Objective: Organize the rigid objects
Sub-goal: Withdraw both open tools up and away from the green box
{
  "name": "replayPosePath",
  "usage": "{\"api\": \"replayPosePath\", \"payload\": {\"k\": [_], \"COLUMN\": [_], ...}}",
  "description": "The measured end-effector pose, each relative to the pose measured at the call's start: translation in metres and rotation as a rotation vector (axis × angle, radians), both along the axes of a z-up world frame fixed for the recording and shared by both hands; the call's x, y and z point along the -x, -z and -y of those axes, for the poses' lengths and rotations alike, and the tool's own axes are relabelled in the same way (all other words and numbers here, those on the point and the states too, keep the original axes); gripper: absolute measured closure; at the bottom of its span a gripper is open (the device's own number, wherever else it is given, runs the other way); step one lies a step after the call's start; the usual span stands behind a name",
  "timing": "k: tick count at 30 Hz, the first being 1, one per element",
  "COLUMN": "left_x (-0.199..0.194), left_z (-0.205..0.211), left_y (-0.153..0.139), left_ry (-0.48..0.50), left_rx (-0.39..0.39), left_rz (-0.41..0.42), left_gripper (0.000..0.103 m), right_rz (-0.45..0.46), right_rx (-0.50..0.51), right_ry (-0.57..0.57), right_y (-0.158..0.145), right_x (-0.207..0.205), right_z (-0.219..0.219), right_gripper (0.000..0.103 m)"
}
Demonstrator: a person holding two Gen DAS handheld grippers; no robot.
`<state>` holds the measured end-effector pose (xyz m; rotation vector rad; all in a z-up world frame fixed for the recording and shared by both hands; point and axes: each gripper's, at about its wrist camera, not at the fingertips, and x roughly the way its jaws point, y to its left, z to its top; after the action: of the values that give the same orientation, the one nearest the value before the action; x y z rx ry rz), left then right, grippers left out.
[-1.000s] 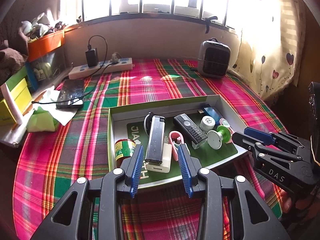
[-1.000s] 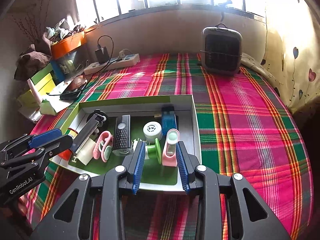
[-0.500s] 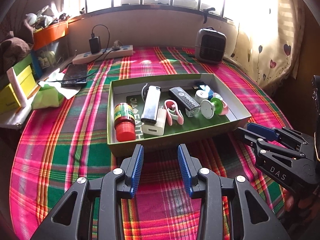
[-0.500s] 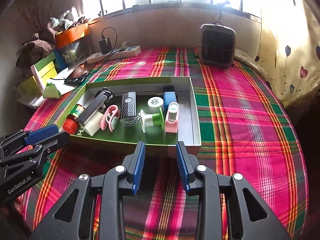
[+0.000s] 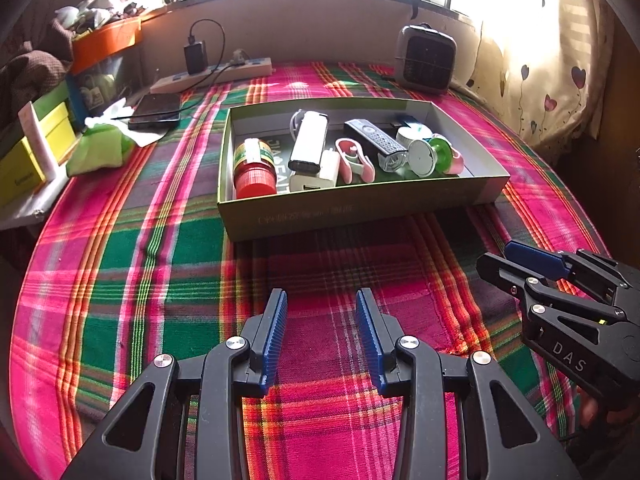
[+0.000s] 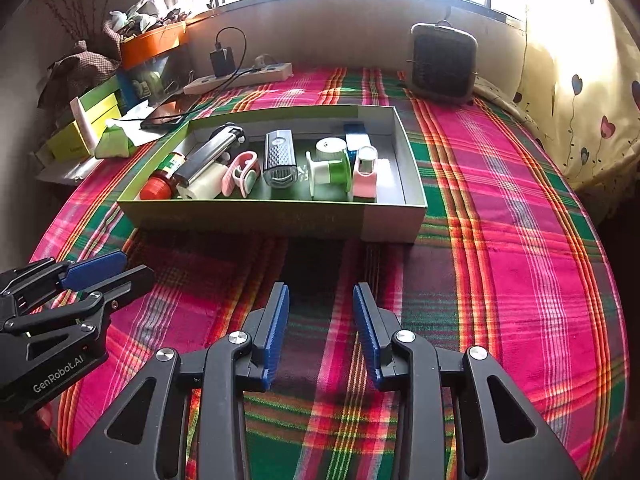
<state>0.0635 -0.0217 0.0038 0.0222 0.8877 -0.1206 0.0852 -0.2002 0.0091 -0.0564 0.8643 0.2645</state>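
A green cardboard box (image 5: 352, 208) (image 6: 256, 216) sits mid-table on the plaid cloth. It holds a red-capped jar (image 5: 254, 162), a white lighter (image 5: 308, 142), a pink clip (image 5: 354, 156), a black remote (image 5: 374, 142), a green spool (image 5: 434, 154) (image 6: 330, 170) and a pink dispenser (image 6: 365, 174). My left gripper (image 5: 321, 312) is open and empty, well in front of the box. My right gripper (image 6: 321, 308) is open and empty, also in front of it. Each gripper shows in the other's view, the right one (image 5: 520, 264) and the left one (image 6: 100, 270).
A small heater (image 5: 426, 58) stands at the back right. A power strip (image 5: 212, 76) with a charger and a phone (image 5: 156, 110) lie at the back left. Yellow boxes (image 5: 36, 144) and an orange bin (image 5: 106, 42) crowd the left edge. A curtain (image 6: 580, 80) hangs on the right.
Both grippers have pulled back from over the box towards the table's near side. Both stayed open and empty. The box and its contents have not moved.
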Motion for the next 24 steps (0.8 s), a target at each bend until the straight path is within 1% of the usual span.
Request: {"api": "replayPosePath", "payload": {"k": [3, 8, 10, 12, 14, 16, 20, 24], "left_x": [0.003, 0.008, 0.009, 0.012, 0.013, 0.013, 0.014, 0.015], "left_z": [0.000, 0.002, 0.003, 0.005, 0.007, 0.007, 0.009, 0.012], "left_y": [0.003, 0.005, 0.005, 0.006, 0.007, 0.007, 0.008, 0.009], "left_ry": [-0.005, -0.008, -0.017, -0.025, -0.032, -0.037, -0.037, -0.036], "left_rx": [0.000, -0.004, -0.006, -0.003, -0.004, -0.001, 0.001, -0.012], "left_rz": [-0.008, 0.002, 0.010, 0.017, 0.024, 0.029, 0.041, 0.054], "left_gripper": [0.068, 0.068, 0.066, 0.063, 0.061, 0.060, 0.054, 0.052], "right_rz": [-0.006, -0.003, -0.002, 0.000, 0.005, 0.009, 0.014, 0.014], "right_rx": [0.011, 0.039, 0.047, 0.056, 0.064, 0.059, 0.057, 0.053], "right_ry": [0.002, 0.010, 0.013, 0.021, 0.035, 0.051, 0.056, 0.057], "right_y": [0.003, 0.007, 0.007, 0.007, 0.008, 0.009, 0.010, 0.010], "right_x": [0.006, 0.013, 0.014, 0.016, 0.018, 0.020, 0.023, 0.023], "right_z": [-0.001, -0.003, -0.003, -0.002, 0.000, 0.004, 0.007, 0.008], "right_gripper": [0.068, 0.068, 0.067, 0.067, 0.058, 0.052, 0.051, 0.051]}}
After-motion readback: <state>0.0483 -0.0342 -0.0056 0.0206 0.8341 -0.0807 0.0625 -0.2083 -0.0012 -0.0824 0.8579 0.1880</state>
